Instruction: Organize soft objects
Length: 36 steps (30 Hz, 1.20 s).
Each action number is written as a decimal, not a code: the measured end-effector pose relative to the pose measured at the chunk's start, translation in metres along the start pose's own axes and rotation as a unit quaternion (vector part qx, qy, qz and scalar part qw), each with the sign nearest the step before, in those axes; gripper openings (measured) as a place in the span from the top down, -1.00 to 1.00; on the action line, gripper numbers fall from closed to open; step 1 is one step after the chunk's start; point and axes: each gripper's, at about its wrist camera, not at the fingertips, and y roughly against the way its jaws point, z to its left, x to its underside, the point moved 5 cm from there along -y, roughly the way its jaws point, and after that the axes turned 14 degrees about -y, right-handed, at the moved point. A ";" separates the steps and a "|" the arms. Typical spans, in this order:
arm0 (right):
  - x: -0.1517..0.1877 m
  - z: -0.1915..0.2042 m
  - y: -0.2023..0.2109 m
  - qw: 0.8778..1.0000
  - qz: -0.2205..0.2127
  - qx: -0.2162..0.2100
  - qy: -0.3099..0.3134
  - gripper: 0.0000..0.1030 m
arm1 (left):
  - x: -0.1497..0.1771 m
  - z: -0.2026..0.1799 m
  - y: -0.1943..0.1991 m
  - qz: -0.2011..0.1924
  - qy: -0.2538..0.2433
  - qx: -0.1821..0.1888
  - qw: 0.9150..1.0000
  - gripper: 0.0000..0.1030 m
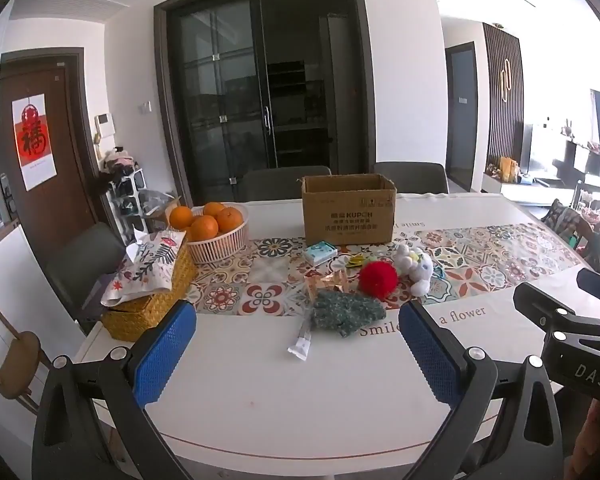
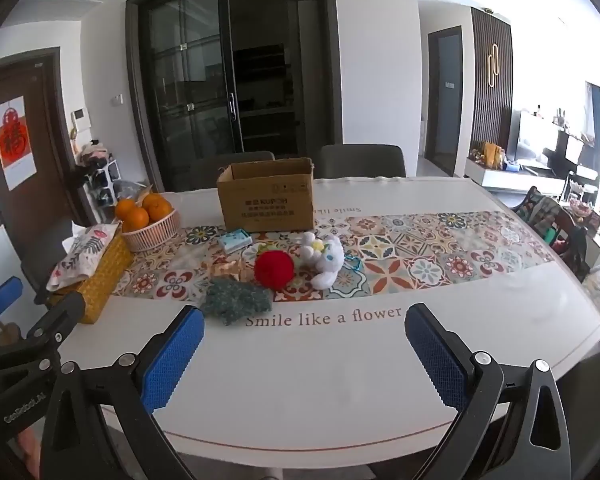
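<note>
Two hand-held grippers in view, both hovering low in the frame over the near, bare white part of the counter (image 1: 260,400). Left hand-held gripper (image 1: 296,356) spread wide, blue pads far apart, nothing between them. Right hand-held gripper (image 2: 304,360) likewise gaping wide and holding nothing; seen also at the right edge of the left wrist view.

Soft things clustered at the centre of both frames, on and just below the patterned tile runner (image 1: 500,256). Green knitted cloth (image 1: 346,312) nearest, lying flat, straddling the runner's lower edge beside the printed words "Smile like a flower". Red pompom (image 1: 378,280) just above and right of it, close against a white plush toy (image 1: 416,268) lying on its side further right. Crumpled gold foil wrapper (image 1: 326,282) left of the pompom, touching the cloth's upper edge. Slim white sachet (image 1: 302,340) below and left of the cloth on the bare white surface. Small teal packet (image 1: 319,253) above the wrapper, just in front of an open cardboard box (image 1: 348,212) standing upright at upper centre.

Over at centre left, a white basket (image 1: 220,244) heaped with oranges (image 1: 204,226). Beside it, lower left, a yellow woven basket (image 1: 152,308) with a floral fabric pouch (image 1: 148,268) draped over its top. Grey chair backs behind the far edge of the counter.
</note>
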 end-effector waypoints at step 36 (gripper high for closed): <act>-0.002 0.007 -0.002 1.000 -0.001 -0.008 0.004 -0.98 | -0.003 0.008 0.004 -0.003 0.002 -0.001 1.000 -1.00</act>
